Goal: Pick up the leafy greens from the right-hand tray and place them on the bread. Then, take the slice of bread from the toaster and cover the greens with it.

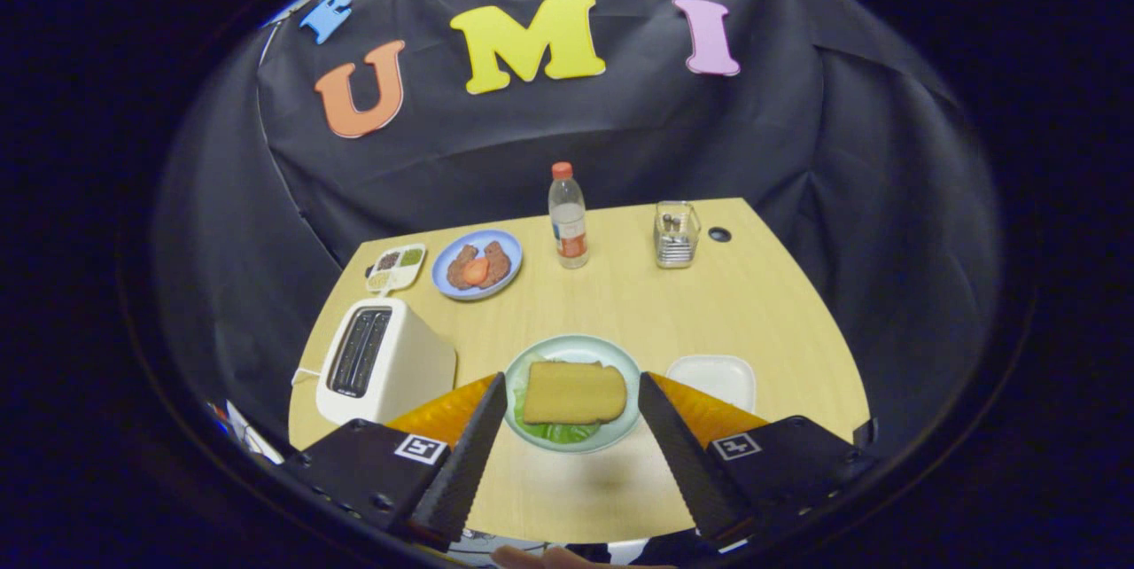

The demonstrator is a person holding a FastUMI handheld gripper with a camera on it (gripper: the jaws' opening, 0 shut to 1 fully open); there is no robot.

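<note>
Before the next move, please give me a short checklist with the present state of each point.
1. Hand-held gripper open, holding nothing: ok.
2. Bread slice lies on top of the leafy greens on the plate: ok.
3. Right-hand tray has no greens: ok.
4. Toaster slots without bread: ok, as far as visible.
5. Bottom bread under greens: cannot tell.

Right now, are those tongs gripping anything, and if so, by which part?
Nothing is held. The tongs stand open, with the plate between their tips; the bread slice lies on it over the greens, untouched.
</note>
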